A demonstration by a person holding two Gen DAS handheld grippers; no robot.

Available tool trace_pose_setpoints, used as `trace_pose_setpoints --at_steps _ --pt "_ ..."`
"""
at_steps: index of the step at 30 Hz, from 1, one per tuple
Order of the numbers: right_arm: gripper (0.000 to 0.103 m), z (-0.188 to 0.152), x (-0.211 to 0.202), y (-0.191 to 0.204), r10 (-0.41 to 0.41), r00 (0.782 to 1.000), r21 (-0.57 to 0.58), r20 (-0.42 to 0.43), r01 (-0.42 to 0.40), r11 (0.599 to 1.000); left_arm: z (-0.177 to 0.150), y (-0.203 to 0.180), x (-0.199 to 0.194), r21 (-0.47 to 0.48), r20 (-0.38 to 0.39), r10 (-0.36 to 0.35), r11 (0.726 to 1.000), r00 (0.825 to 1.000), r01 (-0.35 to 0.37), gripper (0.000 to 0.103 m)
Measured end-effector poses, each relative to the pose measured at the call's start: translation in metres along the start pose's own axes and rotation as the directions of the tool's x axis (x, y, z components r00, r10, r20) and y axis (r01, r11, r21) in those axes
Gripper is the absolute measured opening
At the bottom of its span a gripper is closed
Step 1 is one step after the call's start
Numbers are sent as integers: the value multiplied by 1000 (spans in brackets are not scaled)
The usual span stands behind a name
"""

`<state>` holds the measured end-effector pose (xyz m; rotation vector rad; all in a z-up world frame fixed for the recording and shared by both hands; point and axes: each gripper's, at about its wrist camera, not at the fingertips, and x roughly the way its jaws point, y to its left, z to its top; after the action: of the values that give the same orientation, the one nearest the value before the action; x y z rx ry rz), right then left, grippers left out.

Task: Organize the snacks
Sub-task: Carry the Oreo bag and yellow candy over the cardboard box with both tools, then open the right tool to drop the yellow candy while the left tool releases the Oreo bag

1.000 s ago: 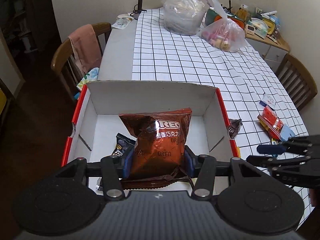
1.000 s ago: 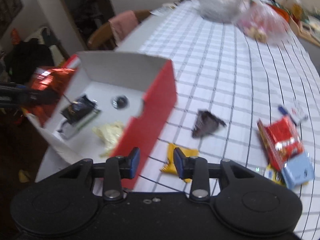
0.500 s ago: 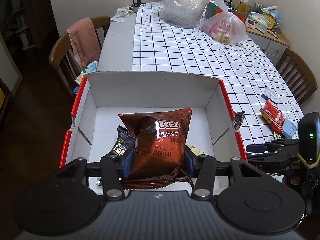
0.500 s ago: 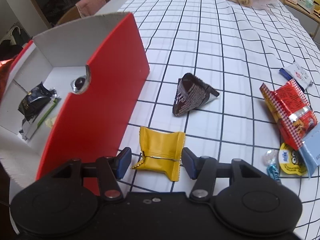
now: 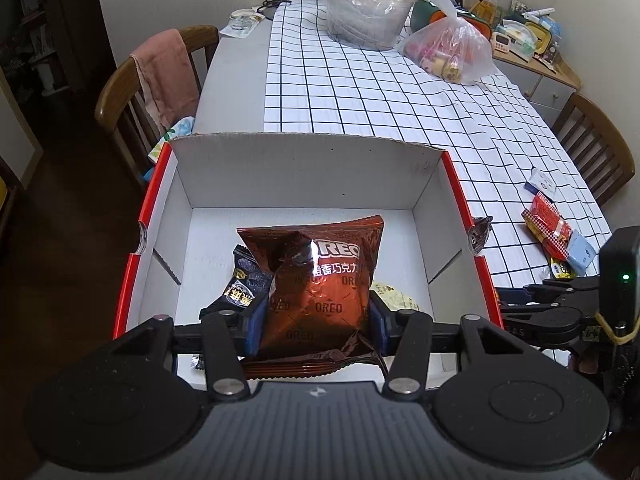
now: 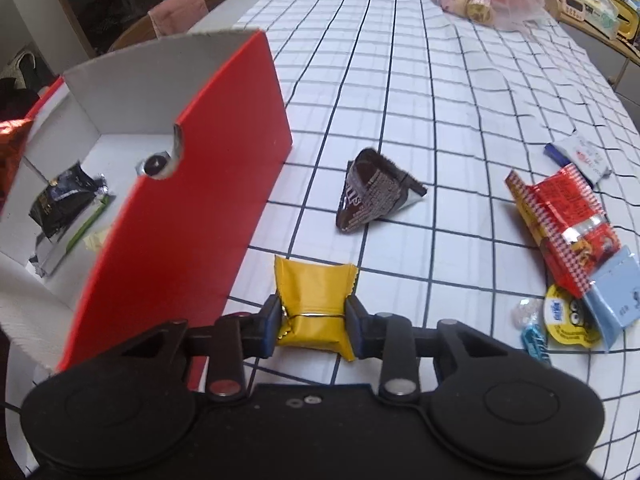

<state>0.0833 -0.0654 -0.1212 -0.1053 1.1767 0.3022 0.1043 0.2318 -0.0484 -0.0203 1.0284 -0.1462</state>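
The box (image 5: 304, 168) sits at the near left end of the table (image 5: 360, 92), and everything else is placed from it. Inside the box lie a dark packet (image 5: 244, 280) toward the left and a pale packet (image 5: 394, 296) toward the right, with the Oreo bag (image 5: 320, 288) held above them. Just right of the box, on the table, rests the small square packet (image 6: 314, 304); the triangular packet (image 6: 372, 196) lies further right and back. Well right of the box, a cluster of wrappers (image 6: 568, 224) lies. Behind the box, at the table's far end, stand 2 plastic bags (image 5: 368, 8).
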Motion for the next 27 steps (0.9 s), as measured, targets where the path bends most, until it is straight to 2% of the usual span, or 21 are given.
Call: trace_pose_setpoints --at_steps 11,14,20,27 --pt "32 28 -74 22 79 987 -39 142 -74 996 2 5 -5 -10 24 -5 1000 1000 5 49" --pt "32 41 -81 36 110 981 -67 158 -101 993 4 7 -7 -12 36 -2 1000 999 3 49" --pt "32 63 -72 69 143 978 -135 152 -122 983 14 19 -5 -27 47 26 999 999 -24 49" --pt "32 77 -34 106 144 987 -205 70 -127 970 27 43 18 -49 10 82 995 997 -81 49"
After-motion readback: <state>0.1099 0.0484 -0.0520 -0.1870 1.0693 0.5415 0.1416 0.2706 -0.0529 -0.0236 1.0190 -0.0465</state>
